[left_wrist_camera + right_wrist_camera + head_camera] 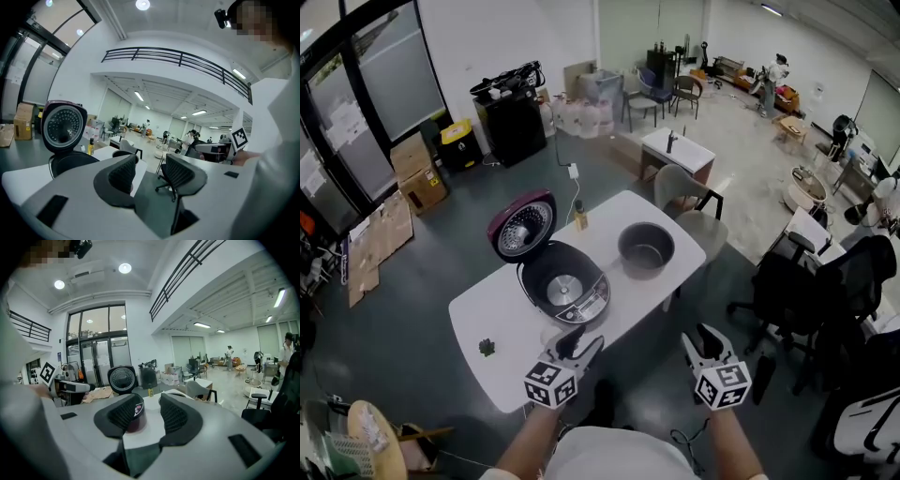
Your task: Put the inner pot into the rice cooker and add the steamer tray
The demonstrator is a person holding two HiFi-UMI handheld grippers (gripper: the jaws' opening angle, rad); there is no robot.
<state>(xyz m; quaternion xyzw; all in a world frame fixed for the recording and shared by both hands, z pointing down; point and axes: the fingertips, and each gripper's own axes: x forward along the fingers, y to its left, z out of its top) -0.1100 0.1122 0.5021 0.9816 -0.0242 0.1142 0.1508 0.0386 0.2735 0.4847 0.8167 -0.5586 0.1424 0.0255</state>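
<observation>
The fingers (123, 174) of your left gripper (149, 165) stood spread, with nothing between them but the grey floor and a distant office chair (180, 174). Your right gripper (147, 405) was the same: its fingers (174, 417) were parted and empty, and the rice cooker's maroon front showed in the gap from well beyond them.

From the head view, you held both grippers side by side over the near edge of the white table (492, 314). The left one was just in front of the rice cooker (565, 287) and the right one was off the table's near right side.

The cooker sat near the table's middle with its maroon lid (523, 225) swung up and back, and its well showed the metal heating plate. The inner pot (646, 249) stood upright on the table to the right of the cooker, apart from it, with its mouth facing up.

A small yellow bottle (580, 217) stood behind the cooker, between the lid and the pot. A small dark object (487, 347) lay near the table's left end. Two grey chairs (682, 190) stood at the far side of the table.
</observation>
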